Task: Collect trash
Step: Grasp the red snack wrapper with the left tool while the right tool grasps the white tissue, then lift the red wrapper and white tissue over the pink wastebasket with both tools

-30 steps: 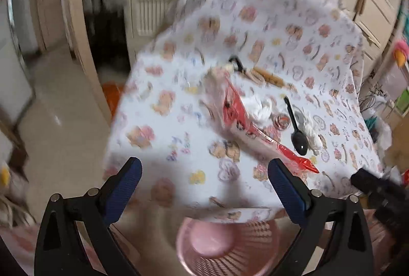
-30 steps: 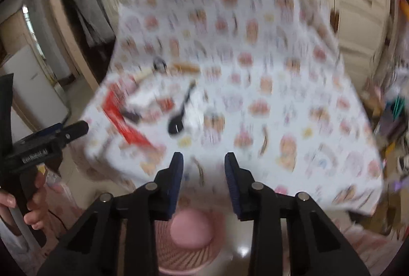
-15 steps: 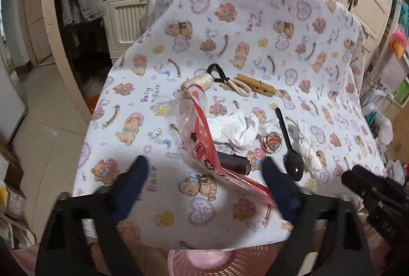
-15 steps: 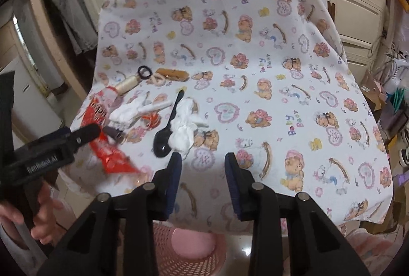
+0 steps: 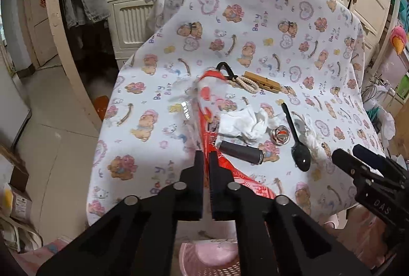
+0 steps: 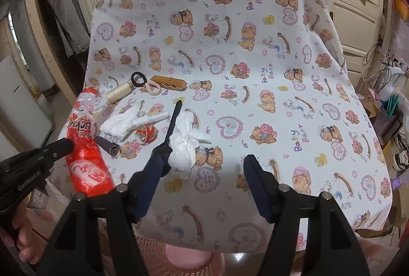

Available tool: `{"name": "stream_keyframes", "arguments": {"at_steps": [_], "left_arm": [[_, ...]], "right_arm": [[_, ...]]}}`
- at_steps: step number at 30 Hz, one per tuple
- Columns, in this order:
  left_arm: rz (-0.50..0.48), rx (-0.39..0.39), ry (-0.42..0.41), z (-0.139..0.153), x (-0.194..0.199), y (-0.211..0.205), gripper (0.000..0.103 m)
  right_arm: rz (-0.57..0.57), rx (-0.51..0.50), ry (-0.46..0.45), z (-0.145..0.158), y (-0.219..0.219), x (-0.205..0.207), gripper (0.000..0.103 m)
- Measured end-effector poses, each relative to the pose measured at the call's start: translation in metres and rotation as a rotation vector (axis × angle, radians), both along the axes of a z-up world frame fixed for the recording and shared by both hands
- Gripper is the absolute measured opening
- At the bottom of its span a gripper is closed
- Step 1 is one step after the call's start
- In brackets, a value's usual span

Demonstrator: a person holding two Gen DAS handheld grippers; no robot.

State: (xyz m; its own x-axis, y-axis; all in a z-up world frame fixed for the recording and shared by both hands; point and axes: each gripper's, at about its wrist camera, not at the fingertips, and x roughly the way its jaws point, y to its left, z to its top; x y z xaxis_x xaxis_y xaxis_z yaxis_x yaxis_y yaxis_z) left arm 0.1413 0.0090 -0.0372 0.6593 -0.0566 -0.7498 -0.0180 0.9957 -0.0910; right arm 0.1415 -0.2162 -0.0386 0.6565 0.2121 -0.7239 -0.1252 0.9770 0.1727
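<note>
A red and clear plastic snack wrapper (image 5: 204,107) lies on the bear-print cloth (image 5: 255,20); it also shows in the right wrist view (image 6: 85,148). My left gripper (image 5: 206,156) is shut on the wrapper's near edge. Beside it lie a crumpled white tissue (image 5: 245,122), a dark tube (image 5: 240,152), a black plastic spoon (image 5: 297,143) and a second white tissue (image 6: 185,145). My right gripper (image 6: 204,161) is open, just in front of that second tissue and the spoon (image 6: 168,133). A pink basket (image 6: 179,258) stands below the table's front edge.
A thread spool (image 6: 118,93), a black ring (image 6: 138,78), a bead loop (image 6: 153,87) and a wooden clip (image 6: 168,83) lie further back. A small red-white roll (image 6: 148,134) lies near the tissue. Cabinets stand behind; clutter stands at the right.
My left gripper has moved forward and closed on the wrapper's near edge. My right gripper has opened wide and moved closer to the second tissue.
</note>
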Motion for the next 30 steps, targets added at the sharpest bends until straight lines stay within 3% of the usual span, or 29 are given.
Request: {"name": "stream_keyframes", "arguments": {"at_steps": [5, 7, 12, 15, 18, 22, 25, 30], "left_arm": [[-0.014, -0.029, 0.004, 0.002, -0.003, 0.006, 0.001], [-0.014, -0.036, 0.009, 0.002, -0.003, 0.007, 0.001], [-0.013, -0.050, 0.019, 0.000, -0.004, 0.009, 0.001], [-0.013, -0.053, 0.018, 0.000, -0.005, 0.010, 0.001], [-0.012, -0.060, 0.003, 0.006, -0.008, 0.011, 0.000], [0.029, -0.037, -0.053, 0.020, -0.017, 0.020, 0.000], [0.013, -0.094, -0.064, 0.027, -0.022, 0.027, 0.000], [-0.034, -0.083, -0.063, 0.029, -0.034, 0.020, 0.000]], "right_arm": [[0.011, -0.007, 0.016, -0.006, 0.005, 0.008, 0.060], [0.027, -0.009, 0.029, -0.010, 0.010, 0.011, 0.048], [0.028, -0.018, 0.058, -0.018, 0.018, 0.015, 0.033], [0.034, 0.003, 0.053, -0.019, 0.019, 0.016, 0.014], [0.015, -0.043, 0.042, -0.020, 0.021, 0.018, 0.010], [-0.023, -0.006, 0.026, -0.010, 0.009, 0.017, 0.010], [-0.004, -0.022, -0.020, 0.002, 0.006, 0.009, 0.010], [0.030, -0.013, -0.033, 0.009, 0.000, -0.004, 0.010]]}}
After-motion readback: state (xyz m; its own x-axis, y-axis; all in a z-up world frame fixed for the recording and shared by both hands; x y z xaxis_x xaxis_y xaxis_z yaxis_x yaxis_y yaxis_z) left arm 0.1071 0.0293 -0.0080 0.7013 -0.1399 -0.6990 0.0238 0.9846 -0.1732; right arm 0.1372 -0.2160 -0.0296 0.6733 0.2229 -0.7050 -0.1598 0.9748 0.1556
